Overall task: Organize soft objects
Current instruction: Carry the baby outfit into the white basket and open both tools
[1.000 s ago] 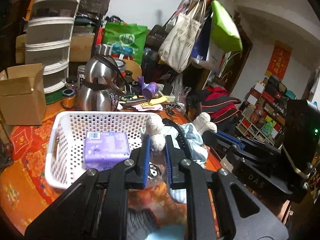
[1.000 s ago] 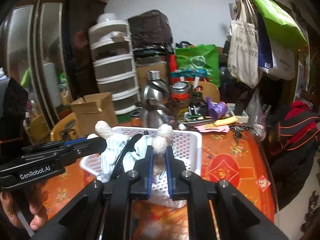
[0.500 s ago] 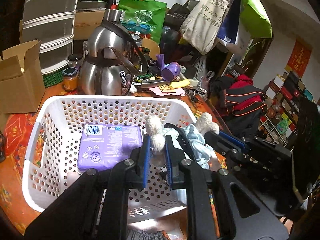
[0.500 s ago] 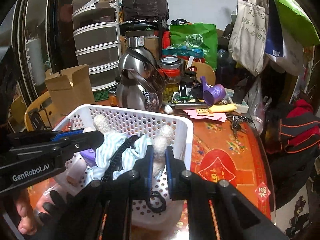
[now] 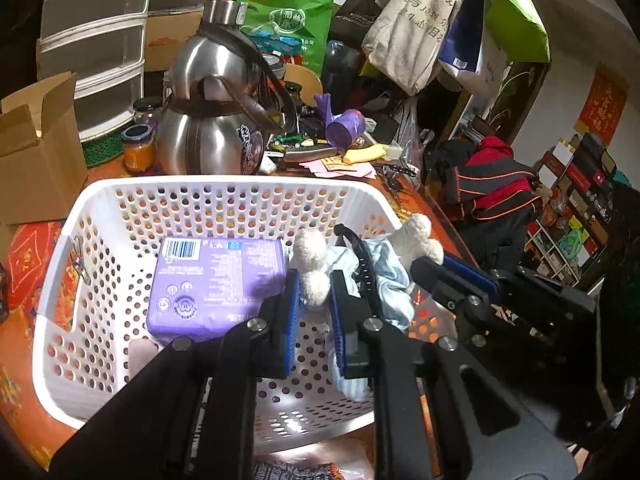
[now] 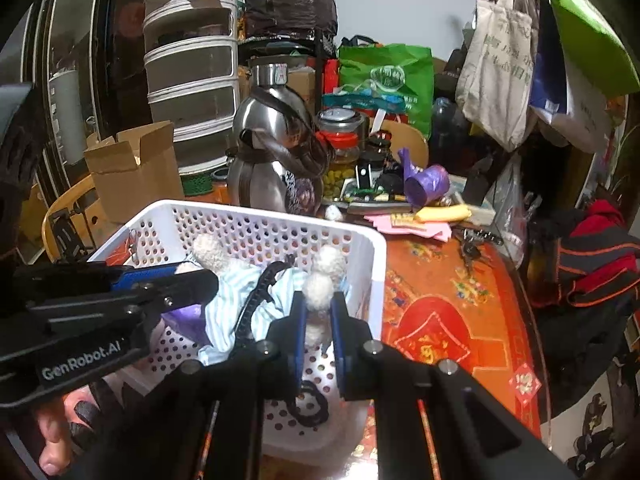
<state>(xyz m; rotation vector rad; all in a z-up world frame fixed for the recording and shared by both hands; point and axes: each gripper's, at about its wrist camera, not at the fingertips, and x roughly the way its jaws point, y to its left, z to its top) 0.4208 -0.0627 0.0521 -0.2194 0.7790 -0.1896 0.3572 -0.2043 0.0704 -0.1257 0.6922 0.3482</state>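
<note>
Basket (image 5: 120, 196) is your landmark, white and perforated, on the red patterned table (image 6: 452, 312). Your left gripper (image 5: 311, 300) is clamped on one fuzzy limb of the plush toy (image 5: 384, 276); your right gripper (image 6: 318, 316) is clamped on another. The toy hangs inside the basket at its right side, just beside the purple pack (image 5: 216, 280) on the basket floor.

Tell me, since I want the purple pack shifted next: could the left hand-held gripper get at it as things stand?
Probably not yet. The left hand-held gripper is shut on a leg of the plush toy, so it must let go first. The purple pack lies uncovered just beside it in the white basket.
</note>
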